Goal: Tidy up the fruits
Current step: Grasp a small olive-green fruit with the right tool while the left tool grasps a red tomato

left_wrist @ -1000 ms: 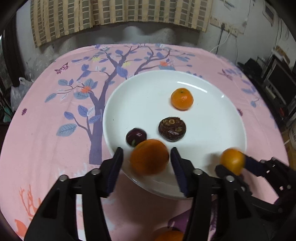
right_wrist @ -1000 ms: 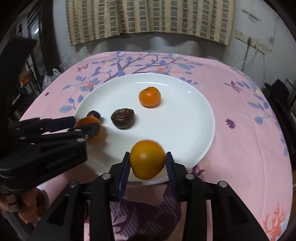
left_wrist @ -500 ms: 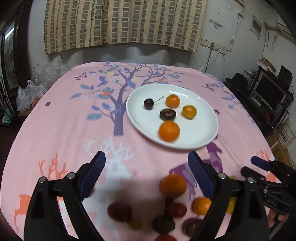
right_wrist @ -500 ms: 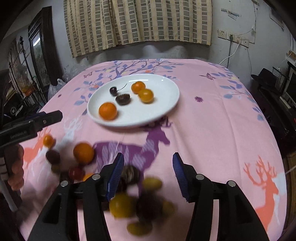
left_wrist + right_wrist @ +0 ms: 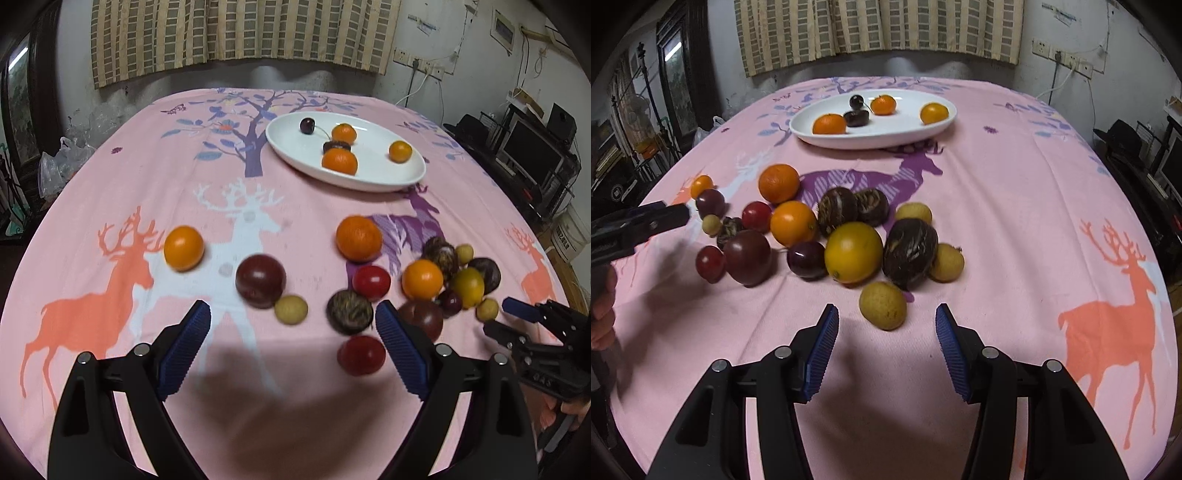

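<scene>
A white plate at the far side of the pink cloth holds three oranges, a dark cherry and a brown fruit. Several loose fruits lie on the cloth nearer me: oranges, dark plums, red tomatoes, brown fruits and small tan longans. My left gripper is open and empty, just short of a dark plum and a tan longan. My right gripper is open and empty, with a tan longan just ahead between its fingertips.
The round table carries a pink cloth with deer and tree prints. A lone orange sits apart at the left. Plastic bags lie beyond the left edge, shelves and a monitor beyond the right.
Both grippers let go of their oranges onto the plate, opened, and drew back toward the near side of the table, bringing the loose fruit pile into view.
</scene>
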A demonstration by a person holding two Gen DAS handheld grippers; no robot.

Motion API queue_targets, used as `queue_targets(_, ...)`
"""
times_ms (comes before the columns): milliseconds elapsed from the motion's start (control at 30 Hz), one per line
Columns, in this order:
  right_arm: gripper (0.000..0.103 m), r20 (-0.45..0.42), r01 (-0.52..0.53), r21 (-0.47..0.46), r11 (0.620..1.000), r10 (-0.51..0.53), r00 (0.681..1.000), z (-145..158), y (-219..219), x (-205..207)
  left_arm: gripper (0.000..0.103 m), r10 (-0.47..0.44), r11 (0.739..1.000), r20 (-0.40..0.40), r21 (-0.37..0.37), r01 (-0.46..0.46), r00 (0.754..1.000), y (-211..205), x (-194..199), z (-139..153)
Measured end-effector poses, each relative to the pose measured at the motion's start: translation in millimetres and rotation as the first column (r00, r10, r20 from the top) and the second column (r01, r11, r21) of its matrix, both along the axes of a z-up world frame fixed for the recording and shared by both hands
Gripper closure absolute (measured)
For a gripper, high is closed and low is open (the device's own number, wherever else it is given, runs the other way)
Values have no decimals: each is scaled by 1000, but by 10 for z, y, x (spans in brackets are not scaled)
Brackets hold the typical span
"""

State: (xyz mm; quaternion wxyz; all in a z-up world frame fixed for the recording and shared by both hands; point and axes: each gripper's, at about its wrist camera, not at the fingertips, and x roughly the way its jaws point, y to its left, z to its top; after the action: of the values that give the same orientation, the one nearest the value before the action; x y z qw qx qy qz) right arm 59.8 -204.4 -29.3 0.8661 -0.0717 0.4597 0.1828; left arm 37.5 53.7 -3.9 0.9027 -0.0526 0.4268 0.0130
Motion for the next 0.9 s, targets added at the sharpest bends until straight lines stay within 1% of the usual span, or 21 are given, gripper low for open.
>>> queue_targets(100, 50, -21, 20, 2, 1000, -20, 1000, -82, 2, 55, 15, -5, 1000, -8, -4, 5, 1000, -7, -101, -47)
queue_targets(167, 52, -13, 26, 18, 1000, -26, 1000, -77, 8, 81, 15, -11, 1000, -16, -6, 11, 1000, -7, -129, -69)
queue_targets(267, 65, 2, 31, 3, 1000, -31, 1000, -94, 38, 116, 15, -19, 1000, -28, -2, 19, 999, -32, -148, -107)
queue_targets(300, 76, 9, 28, -2, 1000, -28, 1000, -91, 48, 115, 14, -24, 1000, -33, -1, 24, 999, -47, -146, -119)
queue_targets(400, 76, 4, 38, 11, 999, -38, 999, -70, 43, 95, 14, -40, 999, -46, -1, 40, 998, -115, -152, -155)
queue_targets(533, 76, 22, 16, 25, 1000, -17, 1000, -13, 34, 5, 15, -83, 996, -71, 8, 84, 994, -257, -144, -227)
queue_targets(600, 76, 31, 3, 44, 999, -5, 1000, 37, 25, -56, 21, -99, 995, -85, 16, 101, 991, -327, -119, -274)
queue_targets(667, 76, 35, -15, 48, 999, 13, 999, 59, 27, -117, 32, -111, 994, -108, 11, 113, 988, -373, -77, -323)
queue_targets(733, 76, 39, -29, 48, 998, 27, 999, 72, 30, -166, 38, -116, 993, -129, 5, 118, 985, -419, -19, -374)
queue_targets(767, 76, 40, -33, 49, 998, 31, 999, 78, 31, -179, 43, -114, 993, -131, 9, 116, 985, -433, 9, -390)
queue_targets(800, 76, 41, -37, 52, 998, 35, 999, 85, 31, -193, 46, -107, 993, -125, 26, 111, 986, -450, 39, -397)
queue_targets(867, 76, 43, -42, 56, 998, 39, 998, 98, 24, -213, 63, -110, 992, -117, 42, 116, 987, -479, 80, -399)
queue_targets(900, 76, 44, -46, 57, 997, 43, 998, 102, 24, -222, 70, -126, 991, -111, 39, 131, 986, -495, 91, -391)
